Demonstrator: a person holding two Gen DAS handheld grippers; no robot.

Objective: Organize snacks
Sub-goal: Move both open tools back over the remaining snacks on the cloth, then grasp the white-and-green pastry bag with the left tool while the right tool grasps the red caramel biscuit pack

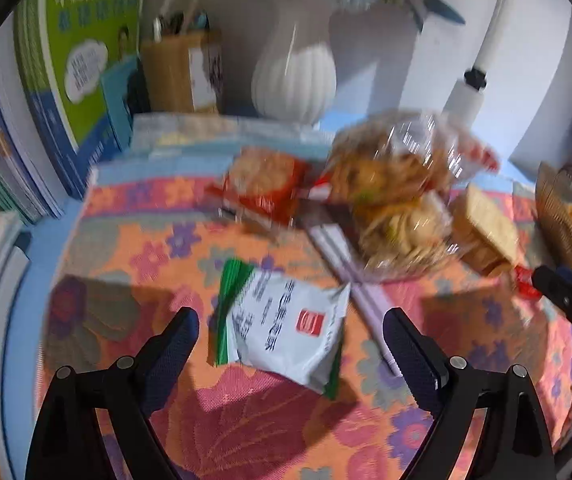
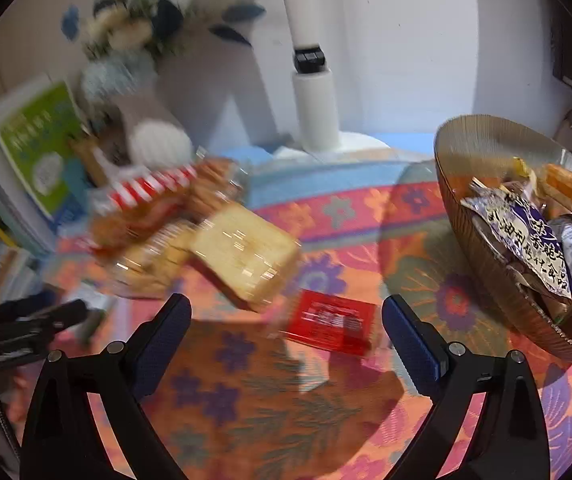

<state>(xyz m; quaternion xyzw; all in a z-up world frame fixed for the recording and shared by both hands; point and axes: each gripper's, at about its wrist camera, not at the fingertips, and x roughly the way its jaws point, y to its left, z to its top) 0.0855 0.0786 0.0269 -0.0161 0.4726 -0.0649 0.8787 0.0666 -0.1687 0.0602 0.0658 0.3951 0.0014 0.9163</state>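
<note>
The job looks part done — the ribbed amber bowl (image 2: 452, 148) at far right already holds several wrapped snacks. Loose on the floral cloth (image 2: 245, 400) remain a white-and-green packet (image 1: 286, 328), a red sachet (image 2: 332, 322), a wrapped biscuit block (image 2: 241, 254) and clear bags of crackers (image 1: 394, 200). The left gripper (image 1: 290, 334) is spread wide around the packet, not touching it; the right gripper (image 2: 286, 320) is wide too — empty, near the sachet.

Left tool (image 1: 290, 334), right tool (image 2: 286, 322): black arms, blue pads, silver screws
</note>
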